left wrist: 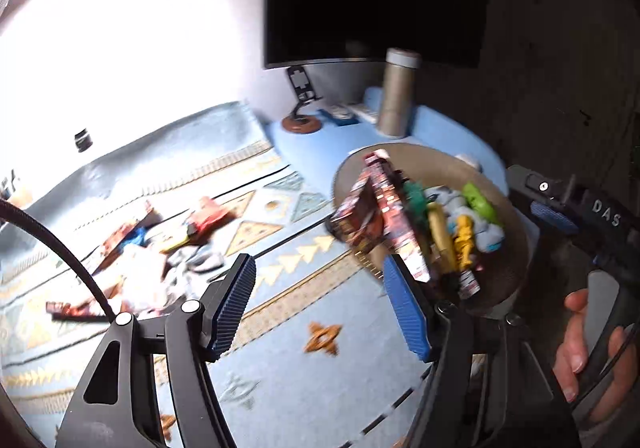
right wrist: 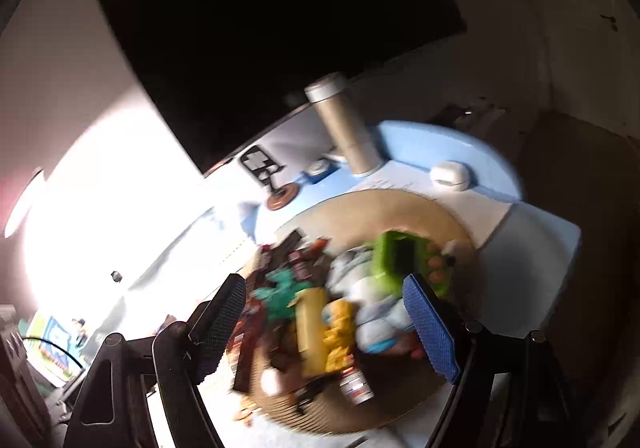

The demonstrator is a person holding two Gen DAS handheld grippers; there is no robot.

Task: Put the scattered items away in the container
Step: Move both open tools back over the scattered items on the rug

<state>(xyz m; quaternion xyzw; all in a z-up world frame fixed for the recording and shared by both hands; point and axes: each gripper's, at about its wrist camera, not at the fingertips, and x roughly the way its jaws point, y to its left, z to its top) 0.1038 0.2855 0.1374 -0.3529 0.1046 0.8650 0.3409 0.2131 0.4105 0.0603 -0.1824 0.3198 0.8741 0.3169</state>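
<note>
Your left gripper [left wrist: 320,304] is released, nothing between its 2 blue pads, hovering over the patterned blue rug [left wrist: 280,380]. Your right gripper [right wrist: 328,328] is also spread and empty — just above the round tan container [right wrist: 400,215], already heaped with toys and wrappers. More scattered items [left wrist: 160,248] lie far left on the rug.

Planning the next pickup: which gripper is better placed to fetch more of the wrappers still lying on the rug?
Left. The left gripper is open over the rug near the loose wrappers; the right gripper faces the bowl.
</note>
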